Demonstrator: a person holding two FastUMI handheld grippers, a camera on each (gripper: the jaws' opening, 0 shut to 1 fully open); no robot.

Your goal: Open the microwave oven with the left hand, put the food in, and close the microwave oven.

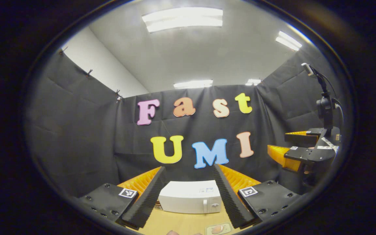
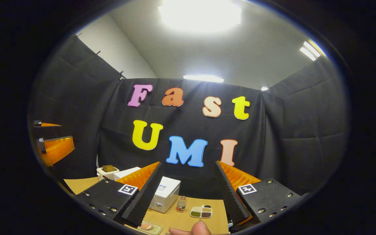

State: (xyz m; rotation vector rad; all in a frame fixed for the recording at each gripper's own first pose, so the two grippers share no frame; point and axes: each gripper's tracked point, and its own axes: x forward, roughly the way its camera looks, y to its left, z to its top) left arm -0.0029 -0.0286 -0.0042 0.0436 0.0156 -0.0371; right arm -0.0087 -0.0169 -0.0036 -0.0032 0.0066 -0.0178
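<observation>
- Left gripper (image 1: 188,195): fingers spread wide with nothing between them, raised above the wooden table (image 1: 181,223)
- Right gripper (image 2: 188,195): likewise released and holding nothing; a fingertip (image 2: 198,228) shows at the bottom edge of the right gripper view
- Food (image 1: 219,229): a pale rounded piece on a small tray, on the table just in front of the left gripper
- Microwave oven (image 1: 191,197): white, door closed, farther back on the table, framed between the left gripper's fingers
- Beside the microwave in the right gripper view: a small bottle (image 2: 181,204) and a divided dish (image 2: 201,211)
- Toaster (image 2: 107,172) with bread stands near the black cloth wall
</observation>
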